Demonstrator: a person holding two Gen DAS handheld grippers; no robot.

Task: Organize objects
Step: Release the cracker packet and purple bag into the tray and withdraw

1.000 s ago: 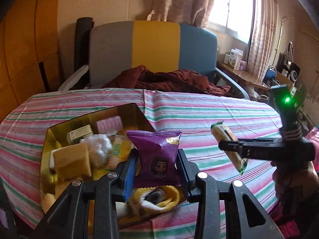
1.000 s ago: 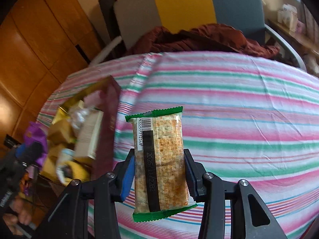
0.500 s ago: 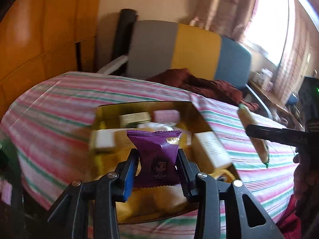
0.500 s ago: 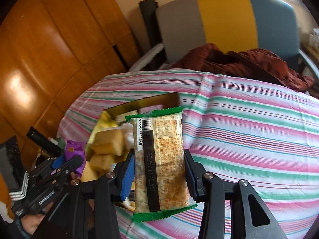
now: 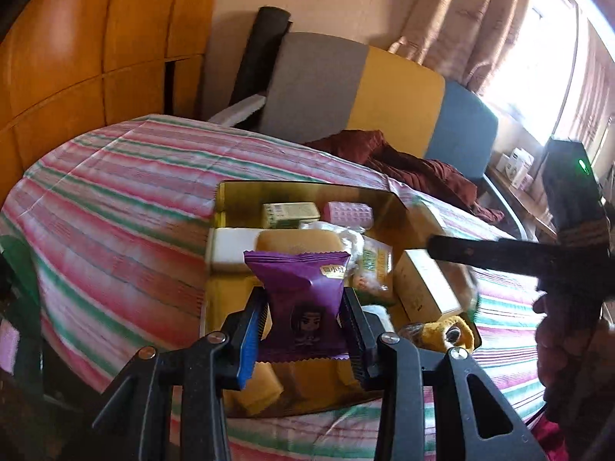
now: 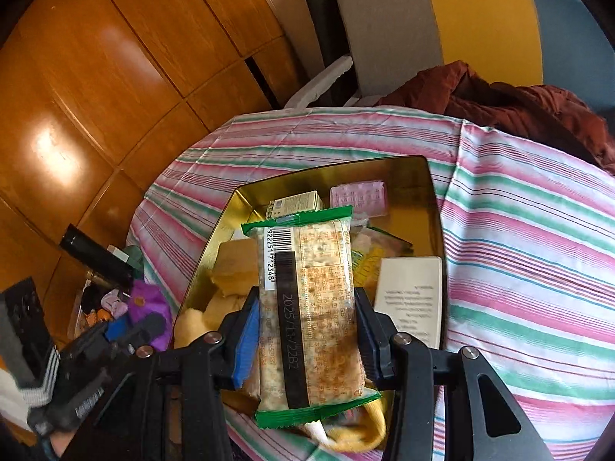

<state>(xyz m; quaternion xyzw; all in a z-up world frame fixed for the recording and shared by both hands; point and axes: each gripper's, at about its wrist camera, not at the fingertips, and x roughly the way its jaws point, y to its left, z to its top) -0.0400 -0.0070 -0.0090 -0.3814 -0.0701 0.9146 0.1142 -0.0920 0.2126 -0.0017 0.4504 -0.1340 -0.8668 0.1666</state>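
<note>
Tin (image 6: 436, 207) at the middle of the worktop (image 6: 530, 253), gold inside, already crowded: small box (image 6: 296, 204) and pink pack (image 6: 359, 196) at the far end, a sponge-like yellow block (image 6: 234, 265) on the left, a cream box (image 6: 409, 292) along the right wall, crumpled wrappers between. Looks like the collecting point for loose snacks, which explains both grippers hanging over it with a load each.

Held upright in the right gripper (image 6: 307, 349), clamped across its lower half: cracker pack (image 6: 309, 307), green-edged, barcode and date strip facing the lens. Hangs above the tin's near end, not yet touching the contents. Gripped by the sides, probably so it can drop flat once released.

Pinched the same way in the left gripper (image 5: 307, 330): purple pouch (image 5: 303, 299) with a cartoon face, squeezed at the waist so the top flares. Hovers over the tin's (image 5: 384, 196) near edge, above the yellow block (image 5: 300, 242). Right gripper also seen here from the side, as a dark bar (image 5: 492, 249) crossing the tin's right part.

Little bare floor left inside; best gap seems to be the far right corner. Risk of one item landing on top of another and sliding out.

Around the worktop: striped cloth, a tricolour chair (image 5: 365, 100) behind with a maroon garment (image 5: 415, 165) heaped on the seat, wood panelling at left.
</note>
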